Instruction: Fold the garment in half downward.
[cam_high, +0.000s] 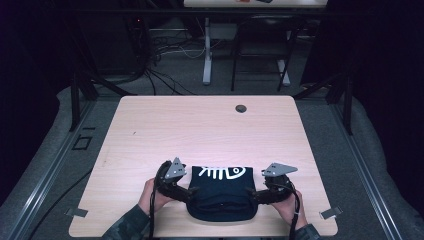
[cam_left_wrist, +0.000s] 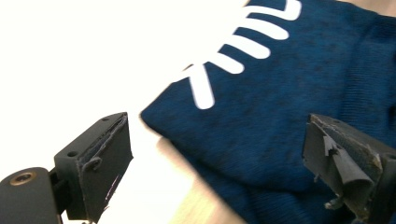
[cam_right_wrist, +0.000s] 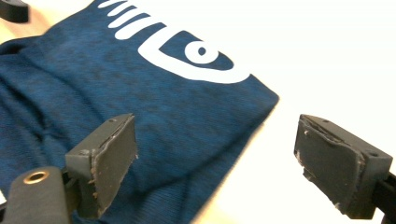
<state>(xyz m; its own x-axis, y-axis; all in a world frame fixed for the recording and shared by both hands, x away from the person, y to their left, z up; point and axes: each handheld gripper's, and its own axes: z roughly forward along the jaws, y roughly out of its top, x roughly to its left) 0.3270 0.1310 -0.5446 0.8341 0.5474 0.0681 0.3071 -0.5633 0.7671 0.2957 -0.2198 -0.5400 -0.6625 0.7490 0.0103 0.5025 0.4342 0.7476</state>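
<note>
Folded dark blue garment (cam_high: 221, 192) with a white fish-skeleton print (cam_high: 221, 173), lying at the near edge of the light wooden table (cam_high: 200, 125), midway between left and right. Left gripper (cam_high: 189, 192) is held at the garment's left edge, its jaws spread wide and grasping nothing; in the left gripper view the cloth's corner (cam_left_wrist: 280, 116) lies between the two black pads (cam_left_wrist: 105, 163). Right gripper (cam_high: 251, 193) is held at the garment's right edge, jaws likewise spread and empty, with the cloth's right fold (cam_right_wrist: 154, 116) between them. A hand (cam_high: 150, 197) grips each tool from the near side. A small dark grommet (cam_high: 241, 108) sits near the table's far edge.
</note>
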